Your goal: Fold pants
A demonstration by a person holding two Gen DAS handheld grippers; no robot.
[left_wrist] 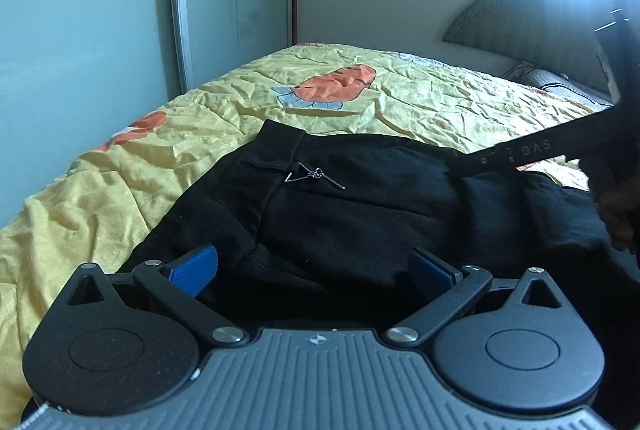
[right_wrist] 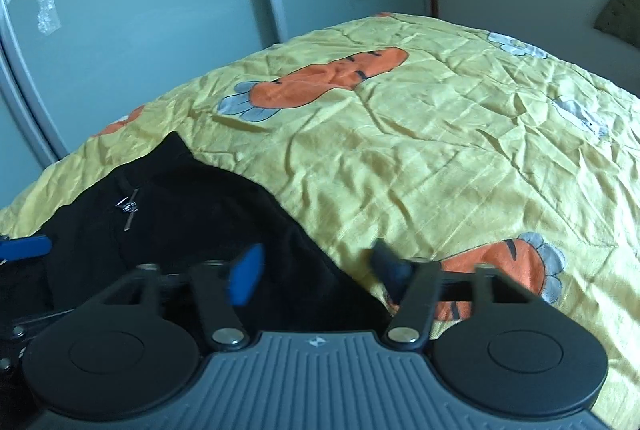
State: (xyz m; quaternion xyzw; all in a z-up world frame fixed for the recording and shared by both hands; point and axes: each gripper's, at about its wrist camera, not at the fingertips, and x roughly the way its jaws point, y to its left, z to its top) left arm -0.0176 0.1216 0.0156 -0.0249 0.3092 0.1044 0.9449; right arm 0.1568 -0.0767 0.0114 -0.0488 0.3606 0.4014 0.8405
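On the bed, whose yellow carrot-print quilt (left_wrist: 420, 98) covers the mattress, a pair of black pants (left_wrist: 360, 206) lies bunched near the edge closest to the cameras. At far left stand pale sliding wardrobe doors (left_wrist: 80, 30). Next comes the pants' waistband (left_wrist: 276, 146), with a pale drawstring (left_wrist: 316, 175) lying loose just beside it. The cloth looks like soft, light knit: a judgement from its slack folds. It should drape and sag when lifted, will not hold a crease unaided, and is neither slippery nor fragile. The thick waistband or the hem edges appear the surest places to pinch, since a single layer elsewhere may slip or drag other layers along.

Left hand-held gripper (left_wrist: 312, 268): tilted downward over the pants, jaws spread wide, blue pads (left_wrist: 194, 266) clear of the cloth and pressing on nothing. Right hand-held gripper (right_wrist: 316, 270): also angled downward, straddling the right border of the pants where black cloth meets quilt; its jaws stand partly apart and look blurred, with nothing pinched between them. At far right, a padded headboard (left_wrist: 520, 26) stands against the wall.
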